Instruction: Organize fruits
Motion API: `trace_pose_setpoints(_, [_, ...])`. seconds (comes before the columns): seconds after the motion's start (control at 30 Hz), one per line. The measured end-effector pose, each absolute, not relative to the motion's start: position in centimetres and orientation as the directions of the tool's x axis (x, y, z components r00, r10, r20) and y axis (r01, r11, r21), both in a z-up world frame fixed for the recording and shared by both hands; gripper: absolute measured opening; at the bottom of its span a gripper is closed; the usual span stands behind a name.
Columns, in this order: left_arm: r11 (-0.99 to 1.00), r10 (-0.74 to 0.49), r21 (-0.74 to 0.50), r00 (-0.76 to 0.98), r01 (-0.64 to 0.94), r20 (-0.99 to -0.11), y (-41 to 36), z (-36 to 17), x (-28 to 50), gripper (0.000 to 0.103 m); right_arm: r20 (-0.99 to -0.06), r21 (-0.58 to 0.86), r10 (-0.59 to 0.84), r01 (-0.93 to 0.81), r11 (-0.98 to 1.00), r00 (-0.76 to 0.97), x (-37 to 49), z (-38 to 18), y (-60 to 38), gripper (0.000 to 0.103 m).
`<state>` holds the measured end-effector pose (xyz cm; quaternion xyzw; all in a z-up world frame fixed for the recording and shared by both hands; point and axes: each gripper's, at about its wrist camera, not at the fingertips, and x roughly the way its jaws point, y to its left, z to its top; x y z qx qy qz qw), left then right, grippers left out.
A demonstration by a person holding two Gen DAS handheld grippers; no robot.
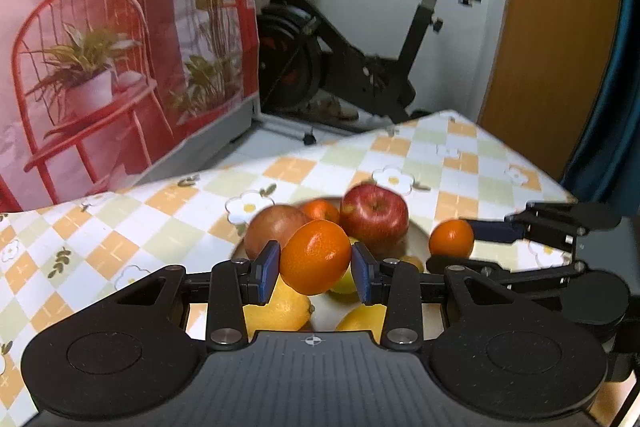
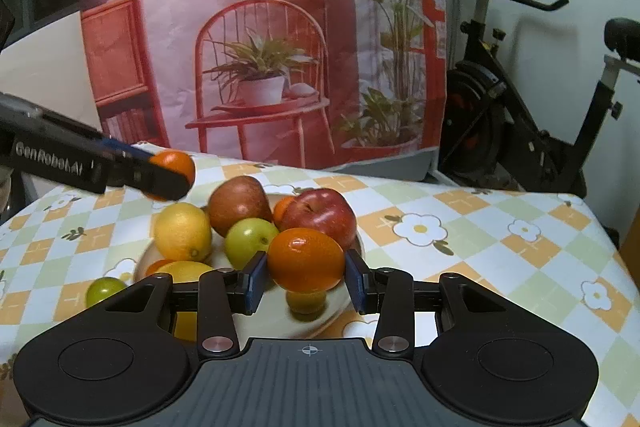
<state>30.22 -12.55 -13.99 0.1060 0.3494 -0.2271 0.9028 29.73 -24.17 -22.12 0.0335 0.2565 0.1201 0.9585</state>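
Note:
My left gripper (image 1: 315, 269) is shut on an orange (image 1: 316, 257) and holds it above the near side of a white plate (image 1: 416, 231) piled with fruit. My right gripper (image 2: 305, 281) is shut on another orange (image 2: 306, 259) above the plate (image 2: 320, 311). The plate holds a red apple (image 2: 320, 213), a brownish apple (image 2: 239, 205), a lemon (image 2: 183, 231), a green fruit (image 2: 248, 241) and more. The right gripper with its orange (image 1: 451, 239) shows at the right of the left wrist view. The left gripper with its orange (image 2: 174, 167) shows at the left of the right wrist view.
A checked tablecloth with flowers (image 2: 480, 247) covers the table. A small green fruit (image 2: 105, 290) lies on the cloth left of the plate. A pink printed backdrop (image 2: 260, 47) stands behind the table. An exercise bike (image 1: 340, 39) stands beyond the table edge.

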Motion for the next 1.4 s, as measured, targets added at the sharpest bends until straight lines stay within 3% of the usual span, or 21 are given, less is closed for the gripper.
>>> trace_pose_setpoints(0.87, [0.871, -0.323, 0.024, 0.609, 0.490, -0.724, -13.0, -16.3, 32.5, 0.042, -0.493, 0.147, 0.242, -0.194, 0.970, 0.836, 32.0, -24.6, -24.3, 0.043])
trace_pose_setpoints(1.4, [0.910, -0.312, -0.013, 0.663, 0.415, -0.681, -9.0, -13.9, 30.2, 0.044, -0.450, 0.213, 0.264, -0.185, 0.960, 0.853, 28.2, -23.1, -23.4, 0.044])
